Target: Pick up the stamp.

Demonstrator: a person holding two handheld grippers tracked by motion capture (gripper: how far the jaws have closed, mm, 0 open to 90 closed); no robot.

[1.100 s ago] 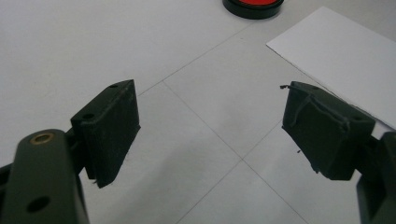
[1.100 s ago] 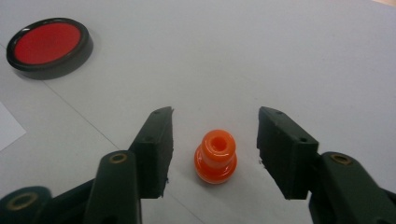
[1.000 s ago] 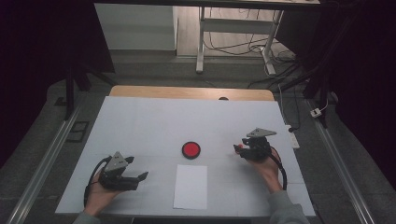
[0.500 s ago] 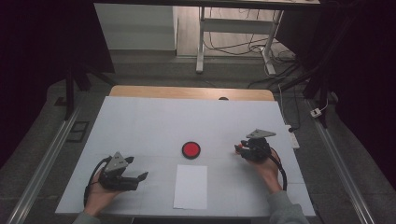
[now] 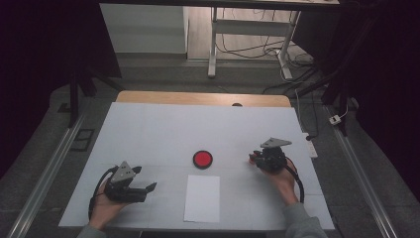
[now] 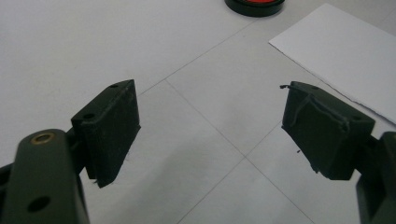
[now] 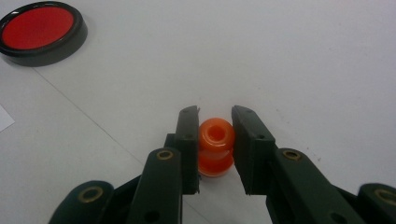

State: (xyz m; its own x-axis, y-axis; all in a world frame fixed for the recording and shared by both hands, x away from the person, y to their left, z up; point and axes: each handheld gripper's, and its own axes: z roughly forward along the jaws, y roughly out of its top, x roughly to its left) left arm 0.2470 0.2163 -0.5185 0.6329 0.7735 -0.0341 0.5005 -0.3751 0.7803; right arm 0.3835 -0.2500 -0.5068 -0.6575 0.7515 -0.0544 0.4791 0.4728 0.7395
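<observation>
Between the fingers (image 7: 252, 140) of the right gripper (image 7: 215, 140) sits a small orange spool (image 7: 215, 145), on the white desk (image 5: 158, 134) to the right of the red button (image 5: 202, 158) and well apart from it. It looks like a light piece of smooth plastic or rubber, with two rounded rims, a narrower waist and a hole through the top. I judge that it is stiff enough to keep its shape, but the round and glossy sides could slip or roll if the squeeze is off-centre. The best place to take it seems to be across the rims, low and in the middle of the pads, so it cannot pop out upward.

These fingers have just been closing, with the spool between them. Now they pinch it from both sides; the right pad touches the upper rim and the left one presses the side.

The left gripper (image 6: 210, 126) rests near the white sheet of paper (image 5: 202, 197); its fingers are spread wide, with only bare desk between them.
</observation>
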